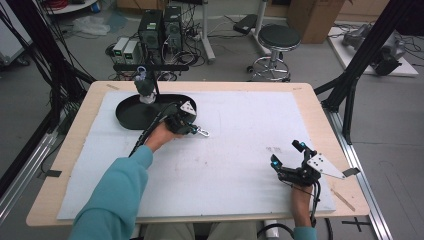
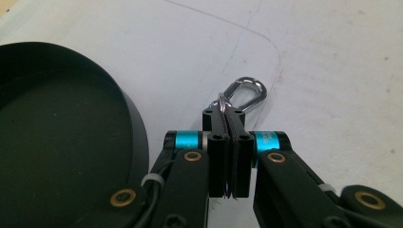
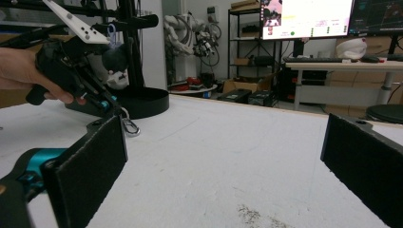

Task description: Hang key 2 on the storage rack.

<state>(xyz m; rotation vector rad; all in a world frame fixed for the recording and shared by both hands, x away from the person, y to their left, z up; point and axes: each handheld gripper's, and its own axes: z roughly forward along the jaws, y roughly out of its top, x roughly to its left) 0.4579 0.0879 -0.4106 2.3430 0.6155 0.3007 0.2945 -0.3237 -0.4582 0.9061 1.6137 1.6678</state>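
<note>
right now the left tongs are clenched on a silver carabiner clip just beside the black tray; the right tongs sit released, well apart from it.

Shiny metal clasp, seemingly a carabiner, beside black tray.

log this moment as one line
left gripper: shut on silver metal snap clip | beside round black tray | right gripper: open, holding nothing
</note>
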